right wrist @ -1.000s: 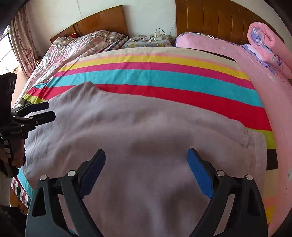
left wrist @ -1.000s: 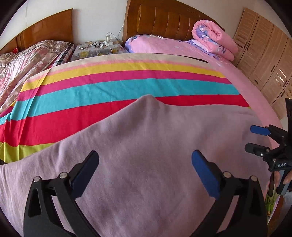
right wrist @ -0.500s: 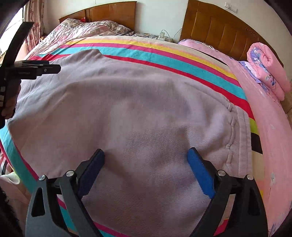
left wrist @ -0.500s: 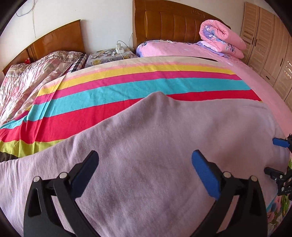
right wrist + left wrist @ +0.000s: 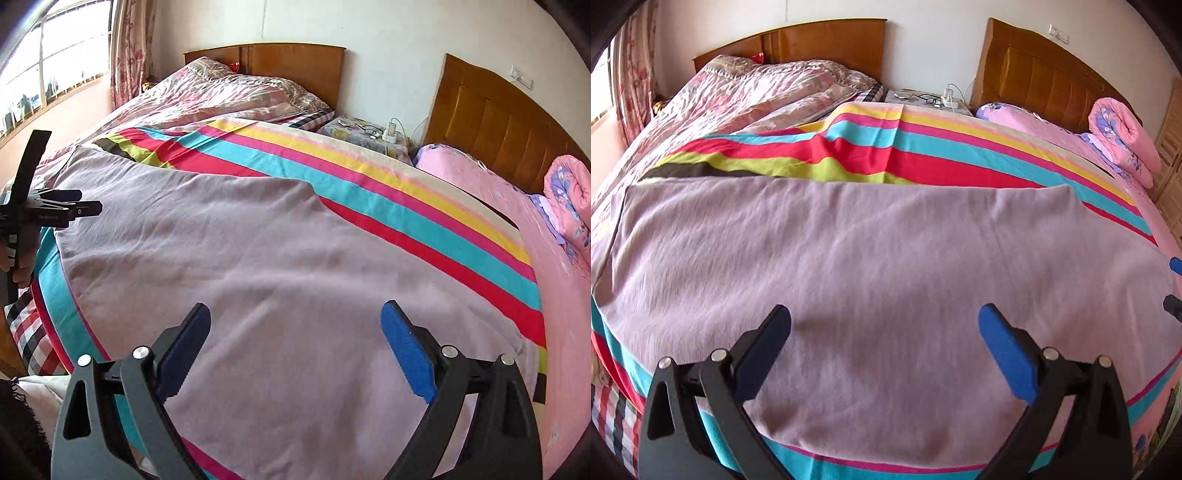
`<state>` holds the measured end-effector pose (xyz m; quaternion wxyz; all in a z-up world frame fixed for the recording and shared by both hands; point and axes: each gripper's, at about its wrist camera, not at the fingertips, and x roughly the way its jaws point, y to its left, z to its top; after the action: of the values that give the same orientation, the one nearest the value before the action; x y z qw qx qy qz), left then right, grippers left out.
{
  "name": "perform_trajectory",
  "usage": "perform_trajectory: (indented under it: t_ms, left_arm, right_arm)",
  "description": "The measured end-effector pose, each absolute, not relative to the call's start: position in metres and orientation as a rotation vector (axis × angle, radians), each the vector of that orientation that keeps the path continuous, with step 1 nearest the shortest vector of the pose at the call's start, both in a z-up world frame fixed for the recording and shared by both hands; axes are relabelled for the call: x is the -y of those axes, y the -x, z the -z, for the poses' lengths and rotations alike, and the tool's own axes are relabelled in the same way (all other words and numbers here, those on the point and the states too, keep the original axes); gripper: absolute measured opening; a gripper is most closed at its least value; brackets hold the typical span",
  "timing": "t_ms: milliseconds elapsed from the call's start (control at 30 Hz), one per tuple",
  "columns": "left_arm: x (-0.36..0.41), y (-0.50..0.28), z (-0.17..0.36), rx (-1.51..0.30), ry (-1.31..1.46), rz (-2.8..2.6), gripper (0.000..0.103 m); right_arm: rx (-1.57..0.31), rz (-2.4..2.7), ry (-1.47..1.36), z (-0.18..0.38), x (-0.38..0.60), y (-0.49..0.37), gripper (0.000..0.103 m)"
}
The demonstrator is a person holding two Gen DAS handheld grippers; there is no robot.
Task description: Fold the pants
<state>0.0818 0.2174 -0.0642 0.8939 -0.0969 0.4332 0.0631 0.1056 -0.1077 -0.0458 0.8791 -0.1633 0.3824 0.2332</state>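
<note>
A: Start at the fingers. What have they got?

B: Nothing. The left gripper (image 5: 884,347) has its blue-padded fingers (image 5: 1004,354) spread wide, only air between them, hovering above cloth. The right gripper (image 5: 295,343) stands the same way: wide apart, holding nothing. In the right wrist view the left gripper sits out at nine o'clock, side-on, so its opening cannot be read from there.

A: And below them?

B: The mauve soft-knit pants (image 5: 871,266), spread flat across the near half of the rainbow-striped cotton bedsheet (image 5: 942,155). In the left view their far edge runs straight across at twelve o'clock. In the right view a corner peaks at twelve o'clock.

A: How will they handle?

B: My guess is light, limp and a little clingy on the sheet. They will sag from any pinch and drag wrinkles along, so one grip won't carry an edge straight.

A: Where to take hold, then?

B: Probably at two well-apart points on one edge, near the corners, pinching both layers.
</note>
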Motion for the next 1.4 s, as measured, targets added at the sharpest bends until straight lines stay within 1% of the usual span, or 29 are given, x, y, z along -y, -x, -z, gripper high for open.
perform_trajectory:
  t_ms: [100, 167, 233, 300, 400, 533, 600, 633, 767, 867, 967, 1033, 1067, 1100, 1133, 1167, 1300, 1333, 1367, 1400]
  left_arm:
    - [-0.241, -0.069, 0.081, -0.906, 0.294, -0.107, 0.102]
    - [-0.24, -0.062, 0.081, -0.892, 0.246, -0.073, 0.102]
    - [-0.248, -0.053, 0.075, -0.876, 0.265, -0.049, 0.102]
    - [-0.266, -0.033, 0.063, -0.808, 0.34, -0.005, 0.102]
    - [-0.327, 0.007, 0.045, -0.659, 0.457, -0.101, 0.102]
    - [-0.449, 0.072, 0.06, -0.48, 0.873, -0.245, 0.099]
    - [-0.488, 0.094, 0.072, -0.431, 0.989, -0.283, 0.09]
    - [-0.502, 0.1, 0.077, -0.419, 1.029, -0.285, 0.084]
    - [-0.536, 0.099, 0.09, -0.418, 1.098, -0.253, 0.077]
    - [-0.538, 0.076, 0.095, -0.431, 1.122, -0.18, 0.077]
    - [-0.533, 0.053, 0.097, -0.5, 1.04, -0.242, 0.076]
    - [-0.535, 0.05, 0.103, -0.477, 1.061, -0.249, 0.076]
    - [-0.536, 0.05, 0.104, -0.457, 1.073, -0.244, 0.073]
    - [-0.537, 0.051, 0.104, -0.431, 1.083, -0.233, 0.06]
    - [-0.539, 0.05, 0.106, -0.423, 1.1, -0.207, 0.023]
    - [-0.541, 0.049, 0.107, -0.428, 1.103, -0.212, 0.017]
    - [-0.542, 0.046, 0.107, -0.424, 1.083, -0.222, 0.017]
    - [-0.545, 0.044, 0.109, -0.424, 1.088, -0.233, 0.023]
    - [-0.547, 0.045, 0.112, -0.413, 1.108, -0.245, 0.034]
    - [-0.549, 0.046, 0.116, -0.39, 1.14, -0.224, 0.037]
  right_arm:
    - [-0.856, -0.488, 0.344, 0.064, 0.084, -0.116, 0.09]
    - [-0.93, -0.429, 0.377, 0.086, 0.081, -0.122, 0.09]
    - [-0.979, -0.397, 0.354, 0.101, 0.089, -0.123, 0.091]
    - [-1.01, -0.367, 0.293, 0.099, 0.1, -0.123, 0.091]
    - [-0.983, -0.305, 0.302, 0.086, 0.101, -0.121, 0.091]
    - [-0.912, -0.351, 0.326, 0.062, 0.067, -0.128, 0.091]
    - [-0.877, -0.429, 0.34, 0.051, 0.033, -0.132, 0.091]
    - [-0.858, -0.477, 0.353, 0.047, 0.013, -0.132, 0.091]
    - [-0.799, -0.654, 0.436, 0.042, -0.075, -0.125, 0.091]
    - [-0.764, -0.781, 0.501, 0.043, -0.132, -0.109, 0.091]
    - [-0.739, -0.857, 0.577, 0.05, -0.17, -0.092, 0.091]
    - [-0.744, -0.888, 0.585, 0.055, -0.183, -0.087, 0.091]
    - [-0.751, -0.904, 0.575, 0.057, -0.187, -0.087, 0.091]
    - [-0.761, -0.919, 0.561, 0.06, -0.189, -0.088, 0.091]
    - [-0.771, -0.927, 0.55, 0.064, -0.192, -0.087, 0.091]
    - [-0.783, -0.928, 0.546, 0.069, -0.193, -0.089, 0.091]
    - [-0.854, -0.915, 0.524, 0.093, -0.19, -0.096, 0.091]
    - [-0.874, -0.904, 0.508, 0.097, -0.187, -0.099, 0.091]
    - [-0.89, -0.898, 0.484, 0.099, -0.184, -0.103, 0.091]
    - [-0.899, -0.9, 0.455, 0.099, -0.182, -0.105, 0.091]
